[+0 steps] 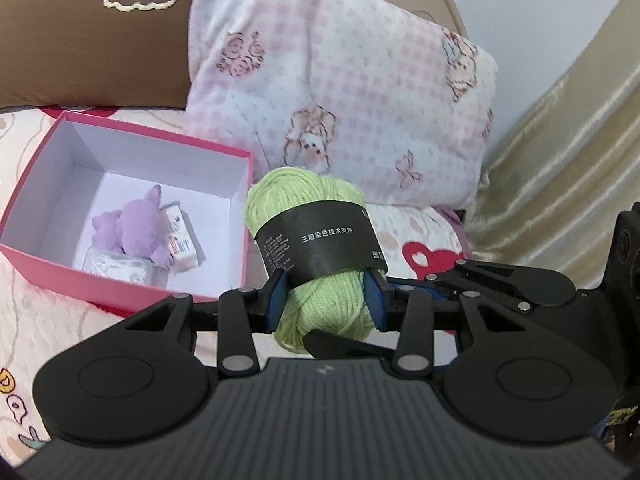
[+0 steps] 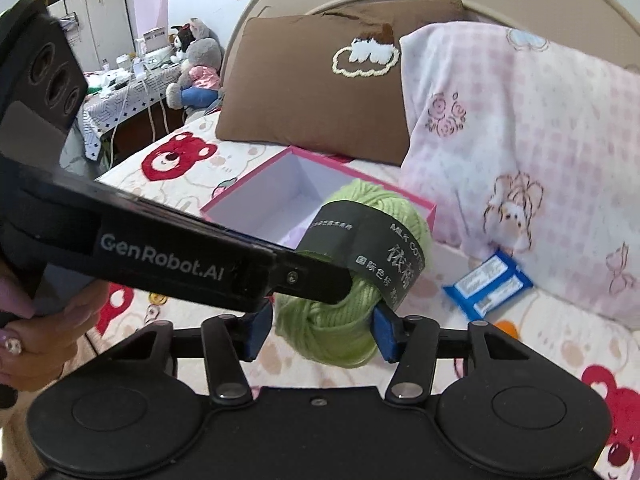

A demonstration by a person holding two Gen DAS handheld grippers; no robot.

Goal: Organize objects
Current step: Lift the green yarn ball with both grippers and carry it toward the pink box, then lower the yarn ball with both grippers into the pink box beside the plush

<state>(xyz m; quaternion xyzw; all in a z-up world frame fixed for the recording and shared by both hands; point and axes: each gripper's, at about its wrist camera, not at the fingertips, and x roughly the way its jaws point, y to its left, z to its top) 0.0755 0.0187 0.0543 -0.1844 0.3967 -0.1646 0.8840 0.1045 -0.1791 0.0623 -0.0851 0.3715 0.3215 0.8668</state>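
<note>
A: Left tool [image 1: 329,294]? Angled downward, blue pads pressed on both sides of a yarn ball [image 1: 316,280].
B: Right tool [image 2: 320,330]? Angled downward, pads [image 2: 384,330] flanking that ball; left pad's contact unclear. Hand [image 2: 36,328] grips a handle.

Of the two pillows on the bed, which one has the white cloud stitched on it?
The brown pillow, leaning on the headboard behind the pink box. The other, the pink checked pillow, has printed roses and cartoon figures instead.

The left gripper [image 1: 328,300] clamps a light-green yarn ball with a black paper band [image 1: 316,248], beside an open pink cardboard box [image 1: 132,300] holding a purple plush toy [image 1: 136,228].
</note>
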